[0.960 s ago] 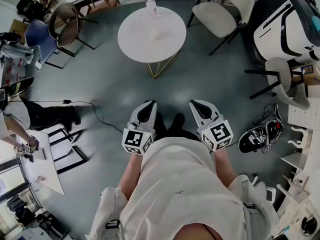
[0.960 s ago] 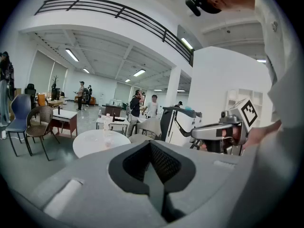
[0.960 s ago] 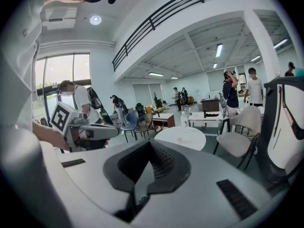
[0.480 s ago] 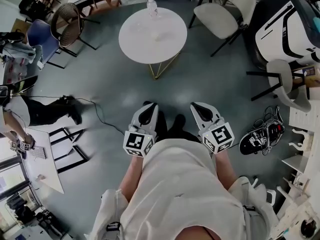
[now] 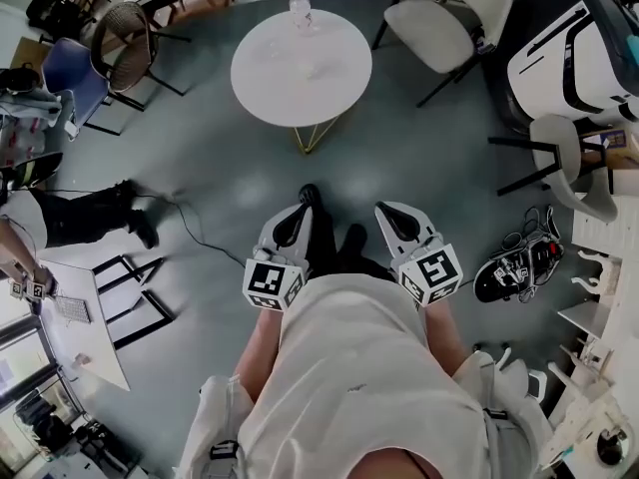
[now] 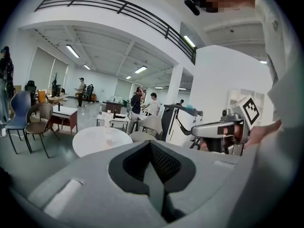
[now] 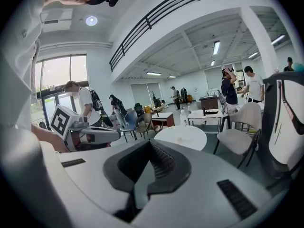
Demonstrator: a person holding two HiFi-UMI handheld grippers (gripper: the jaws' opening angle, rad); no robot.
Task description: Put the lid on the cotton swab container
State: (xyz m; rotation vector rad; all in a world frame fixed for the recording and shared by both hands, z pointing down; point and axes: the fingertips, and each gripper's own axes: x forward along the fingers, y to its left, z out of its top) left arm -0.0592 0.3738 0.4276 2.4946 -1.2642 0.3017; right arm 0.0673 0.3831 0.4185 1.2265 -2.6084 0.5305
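White and round, the table [image 5: 300,58] stands out on the grey floor ahead of the person, well apart from both hand-held grippers. On it stand a clear bottle [image 5: 301,10] at the far edge and a small clear container [image 6: 108,139] nearer the middle. That container is too small in every view to tell whether it carries a lid, or whether it is the cotton swab container at all.

The left hand-held gripper [image 5: 301,209] and the right hand-held gripper [image 5: 385,209] are held side by side, close against the person's pale shirt [image 5: 349,367], at about waist level. Both point forward toward the table and tilt a little down, with their marker cubes nearest the body. A black shoe [image 5: 311,196] shows on the floor just past the left one's tip.

Each gripper's own view shows its jaws closed, pad against pad: the left hand-held gripper [image 6: 151,148] in one, the right hand-held gripper [image 7: 151,144] in the other.

The head view shows only the table top from above, with a beige chair [image 5: 439,28] beside it. The gripper views see the room at level: the same table with the small container [image 7: 179,138] and bottle [image 7: 183,117], more tables and chairs behind, and several people standing far back. Each gripper view also catches the other gripper from the side, held in a hand.
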